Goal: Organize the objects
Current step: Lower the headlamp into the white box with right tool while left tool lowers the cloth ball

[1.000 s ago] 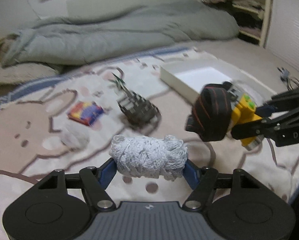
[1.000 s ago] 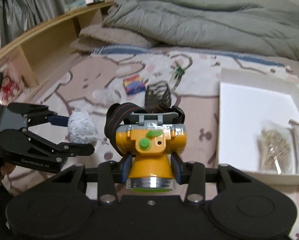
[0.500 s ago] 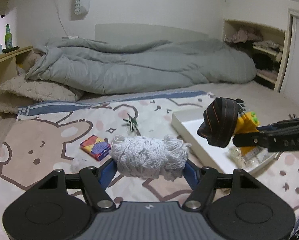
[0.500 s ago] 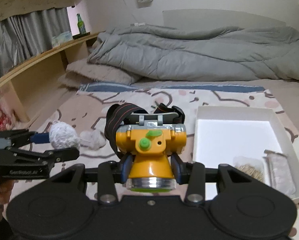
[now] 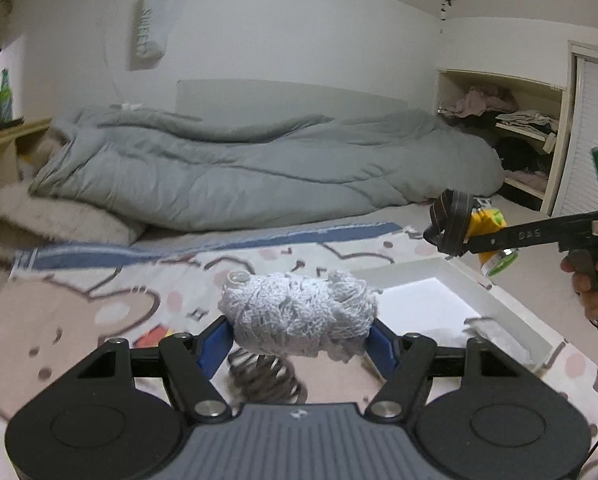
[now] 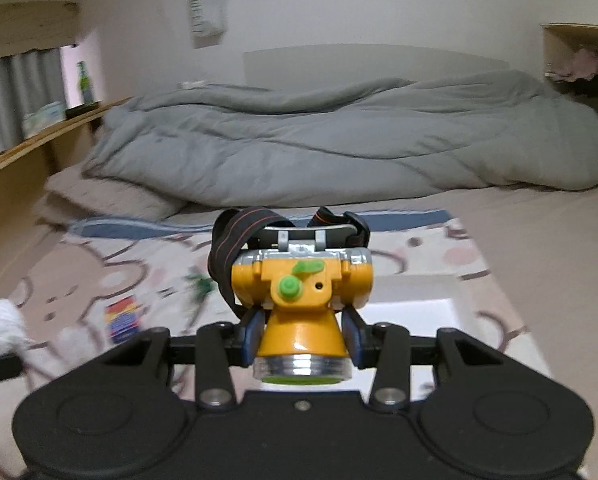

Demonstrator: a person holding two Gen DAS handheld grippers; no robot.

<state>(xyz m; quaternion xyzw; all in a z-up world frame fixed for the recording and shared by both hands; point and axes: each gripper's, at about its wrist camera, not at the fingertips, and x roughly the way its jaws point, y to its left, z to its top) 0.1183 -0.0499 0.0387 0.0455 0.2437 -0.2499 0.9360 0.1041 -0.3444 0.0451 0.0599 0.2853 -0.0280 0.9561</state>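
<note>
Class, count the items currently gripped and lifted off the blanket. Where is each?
2. The white yarn bundle sits in the left gripper; the yellow headlamp sits in the right gripper.

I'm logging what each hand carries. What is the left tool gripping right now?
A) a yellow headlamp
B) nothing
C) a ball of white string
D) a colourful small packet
C: in the left wrist view the left tool is shut on the ball of white string, pinched between its blue pads.
</note>
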